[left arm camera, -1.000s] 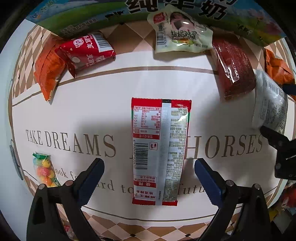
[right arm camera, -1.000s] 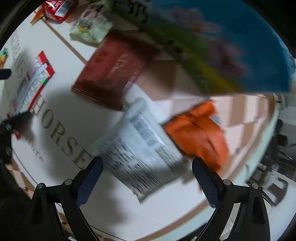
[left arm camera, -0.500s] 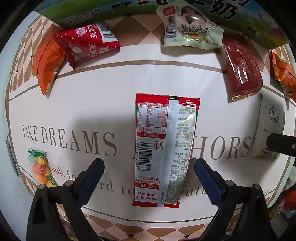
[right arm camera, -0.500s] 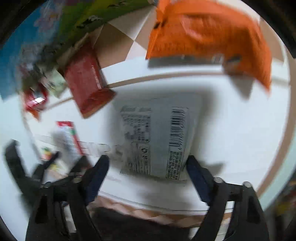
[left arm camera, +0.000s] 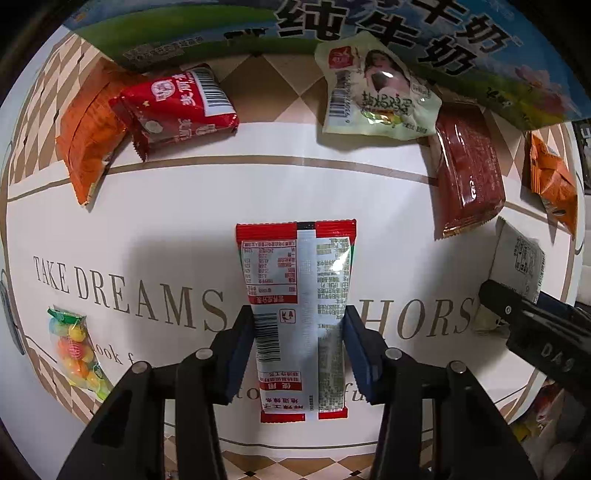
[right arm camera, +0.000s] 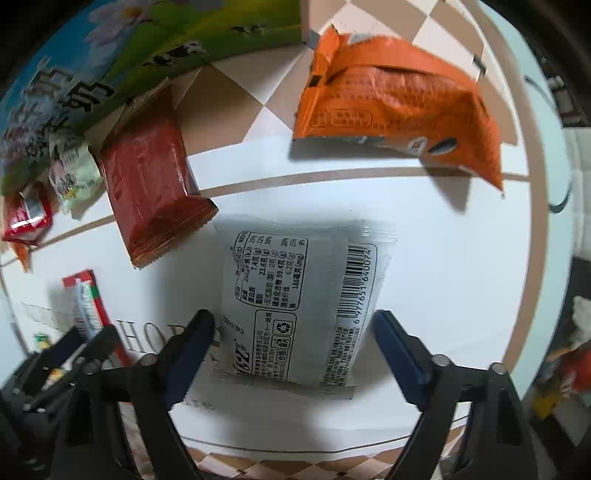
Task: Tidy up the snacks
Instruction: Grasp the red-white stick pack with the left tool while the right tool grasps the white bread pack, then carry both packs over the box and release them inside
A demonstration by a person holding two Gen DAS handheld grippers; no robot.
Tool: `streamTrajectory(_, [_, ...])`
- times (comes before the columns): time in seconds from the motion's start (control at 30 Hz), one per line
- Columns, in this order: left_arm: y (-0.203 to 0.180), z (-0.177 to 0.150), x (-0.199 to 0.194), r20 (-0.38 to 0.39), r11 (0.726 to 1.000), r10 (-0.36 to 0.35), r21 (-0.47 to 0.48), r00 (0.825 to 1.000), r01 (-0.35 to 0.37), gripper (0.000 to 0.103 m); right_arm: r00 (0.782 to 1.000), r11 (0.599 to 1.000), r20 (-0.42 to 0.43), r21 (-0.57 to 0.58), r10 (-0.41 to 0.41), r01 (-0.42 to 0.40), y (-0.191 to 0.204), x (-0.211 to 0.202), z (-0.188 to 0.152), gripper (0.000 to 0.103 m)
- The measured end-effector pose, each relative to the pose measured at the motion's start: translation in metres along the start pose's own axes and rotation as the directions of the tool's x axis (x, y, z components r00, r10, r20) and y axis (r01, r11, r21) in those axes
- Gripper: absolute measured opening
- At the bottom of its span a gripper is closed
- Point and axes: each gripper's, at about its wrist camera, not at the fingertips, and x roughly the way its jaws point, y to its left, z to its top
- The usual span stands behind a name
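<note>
A long red and white snack packet (left arm camera: 295, 314) lies flat on the white lettered tablecloth (left arm camera: 184, 206). My left gripper (left arm camera: 297, 332) points down over it. Its jaws are closing, and both blue pads (left arm camera: 240, 343) press the packet's long sides, which pinch inward. A grey-white packet (right arm camera: 295, 306) lies to the right, also visible in the left wrist view (left arm camera: 521, 258). My right gripper (right arm camera: 293, 325) straddles its lower half. These jaws are closing too, the pads (right arm camera: 391, 339) right at the packet's edges, with no squeeze showing.
A milk carton box (left arm camera: 369, 29) stands along the far side. In front of it lie an orange packet (left arm camera: 88, 140), a red packet (left arm camera: 177, 107), a pale green packet (left arm camera: 376, 96), a dark red packet (left arm camera: 469, 170) and another orange packet (right arm camera: 399, 110). A candy bag (left arm camera: 74, 350) lies at near left.
The left jaws have closed from wide open onto the red and white packet. The right gripper has rolled, squared up over the grey-white packet, and narrowed its jaws.
</note>
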Motion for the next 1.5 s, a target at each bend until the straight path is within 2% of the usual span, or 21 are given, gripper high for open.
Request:
streamTrajectory(0.03, [0.001, 0.0, 0.0, 0.004, 1.0, 0.006, 0.001, 1.0, -0.006, 0.043, 1.0, 1.0, 0.021, -0.014, -0.021, 0.021, 0.005, -0.003, -0.003, 0.076])
streamTrajectory(0.2, [0.005, -0.01, -0.001, 0.011, 1.0, 0.002, -0.009, 1.0, -0.002, 0.042, 0.999, 0.999, 0.044, -0.044, -0.006, 0.008, 0.017, -0.005, -0.014, 0.075])
streamTrajectory(0.37, [0.005, -0.018, -0.017, 0.037, 1.0, -0.018, -0.007, 0.999, 0.019, 0.042, 0.997, 0.997, 0.038, -0.03, 0.071, -0.07, 0.01, -0.001, -0.036, 0.075])
streamTrajectory(0.53, [0.011, -0.024, -0.043, 0.07, 0.998, -0.06, 0.004, 0.996, 0.06, 0.042, 0.989, 0.99, 0.056, -0.04, 0.138, -0.136, 0.009, -0.018, -0.049, 0.075])
streamTrajectory(0.7, [0.011, -0.023, -0.097, 0.152, 0.993, -0.118, 0.029, 0.981, 0.115, 0.042, 0.972, 0.975, 0.096, -0.08, 0.214, -0.207, 0.013, -0.054, -0.059, 0.075])
streamTrajectory(0.87, [0.002, -0.005, -0.171, 0.255, 0.986, -0.163, 0.08, 0.953, 0.147, 0.042, 0.944, 0.953, 0.156, -0.136, 0.291, -0.272, 0.015, -0.111, -0.049, 0.075])
streamTrajectory(0.93, [-0.006, 0.008, -0.198, 0.284, 0.983, -0.176, 0.102, 0.942, 0.153, 0.042, 0.928, 0.942, 0.185, -0.152, 0.324, -0.298, 0.021, -0.138, -0.039, 0.075])
streamTrajectory(1.03, [-0.01, 0.04, -0.226, 0.321, 0.983, -0.169, 0.127, 0.932, 0.135, 0.042, 0.906, 0.927, 0.215, -0.172, 0.366, -0.333, 0.015, -0.176, -0.008, 0.075])
streamTrajectory(1.17, [-0.009, 0.094, -0.249, 0.358, 0.988, -0.12, 0.13, 0.926, 0.078, 0.042, 0.892, 0.929, 0.276, -0.195, 0.359, -0.314, 0.022, -0.222, 0.035, 0.075])
streamTrajectory(1.33, [-0.004, 0.161, -0.252, 0.336, 0.993, -0.066, 0.112, 0.939, 0.03, 0.042, 0.897, 0.948, 0.318, -0.187, 0.306, -0.257, 0.03, -0.248, 0.104, 0.075])
streamTrajectory(1.5, [0.002, 0.213, -0.235, 0.281, 0.994, -0.006, 0.103, 0.96, -0.024, 0.042, 0.921, 0.963, 0.294, -0.161, 0.256, -0.217, 0.04, -0.237, 0.173, 0.075])
